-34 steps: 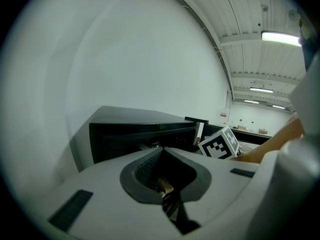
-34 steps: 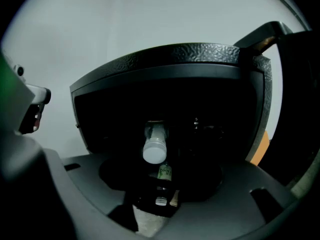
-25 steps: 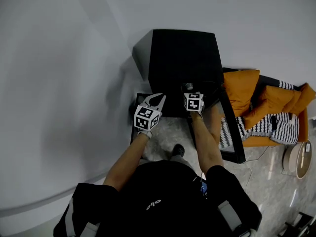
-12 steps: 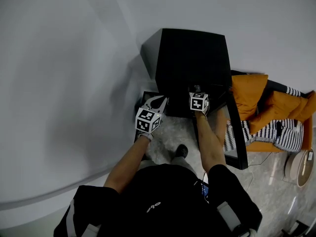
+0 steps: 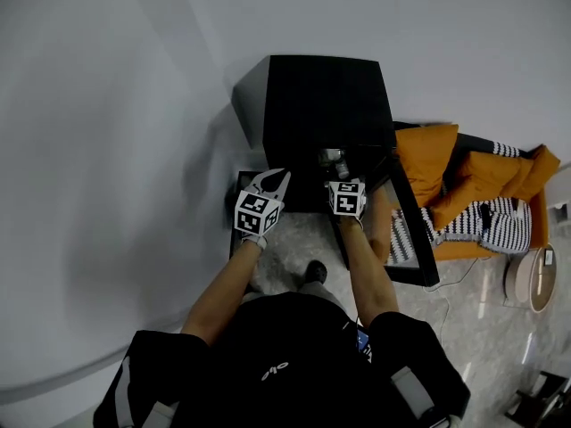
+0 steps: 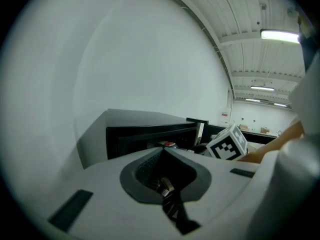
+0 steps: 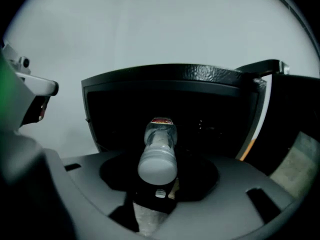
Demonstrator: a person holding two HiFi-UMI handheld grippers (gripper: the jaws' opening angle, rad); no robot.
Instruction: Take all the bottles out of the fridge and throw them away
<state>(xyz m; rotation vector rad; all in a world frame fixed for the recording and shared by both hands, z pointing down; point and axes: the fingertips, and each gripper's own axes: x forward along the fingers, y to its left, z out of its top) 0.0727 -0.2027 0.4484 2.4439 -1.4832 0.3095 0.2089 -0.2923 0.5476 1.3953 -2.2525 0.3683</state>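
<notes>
The right tool [image 5: 339, 175], whose jaws have just been closing, grips a clear plastic bottle [image 7: 158, 154] at the mouth of the open black fridge [image 5: 326, 105]. The fridge's inside is too dark to make out. The left tool [image 6: 164, 153], beside the fridge, is closed and empty.

White wall [image 5: 107, 105], grey marbled floor [image 5: 491, 346], orange-cushioned seat [image 5: 428, 163] at right.

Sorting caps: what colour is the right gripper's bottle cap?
White; the bottle cap shows best in the right gripper view.
</notes>
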